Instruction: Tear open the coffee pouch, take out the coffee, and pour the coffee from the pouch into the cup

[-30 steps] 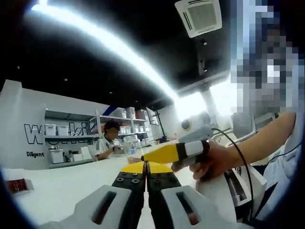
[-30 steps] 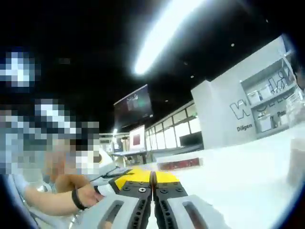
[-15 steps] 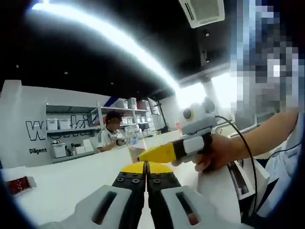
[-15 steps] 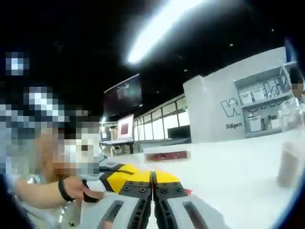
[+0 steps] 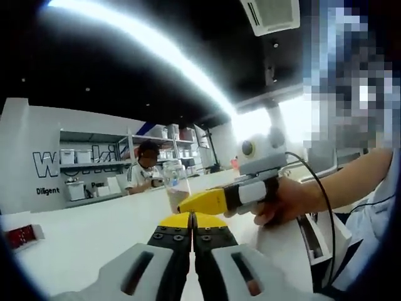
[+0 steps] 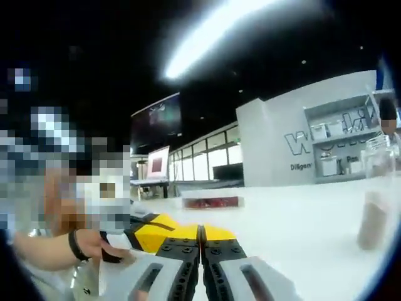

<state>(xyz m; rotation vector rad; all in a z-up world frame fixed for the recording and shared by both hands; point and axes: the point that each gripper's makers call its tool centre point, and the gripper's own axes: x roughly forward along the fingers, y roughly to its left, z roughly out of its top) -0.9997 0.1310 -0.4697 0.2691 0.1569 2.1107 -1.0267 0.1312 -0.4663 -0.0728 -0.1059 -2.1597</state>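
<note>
In the left gripper view my left gripper (image 5: 192,219) has its yellow-tipped jaws pressed together with nothing visible between them. My right gripper (image 5: 188,205), held by a hand (image 5: 282,204), reaches in from the right with its jaws together, just above the left tips. Behind it stands a clear cup (image 5: 177,195). A red coffee pouch (image 5: 19,236) lies flat on the white table at far left. In the right gripper view my right gripper (image 6: 200,233) is shut. My left gripper (image 6: 156,235) lies beside it on the left. The pouch (image 6: 210,202) lies ahead, and the cup (image 6: 374,216), brown at its bottom, stands at the right.
The white table (image 5: 94,232) stretches ahead in both views. A person (image 5: 145,175) sits at its far side before shelves (image 5: 81,182) with white boxes. A cable (image 5: 313,207) runs from the right gripper. A wall with lettering (image 6: 301,150) stands behind.
Both views have shifted a little. The cup has come out from behind the right gripper in the left gripper view, and further in from the right edge in the right gripper view. Both grippers stay shut.
</note>
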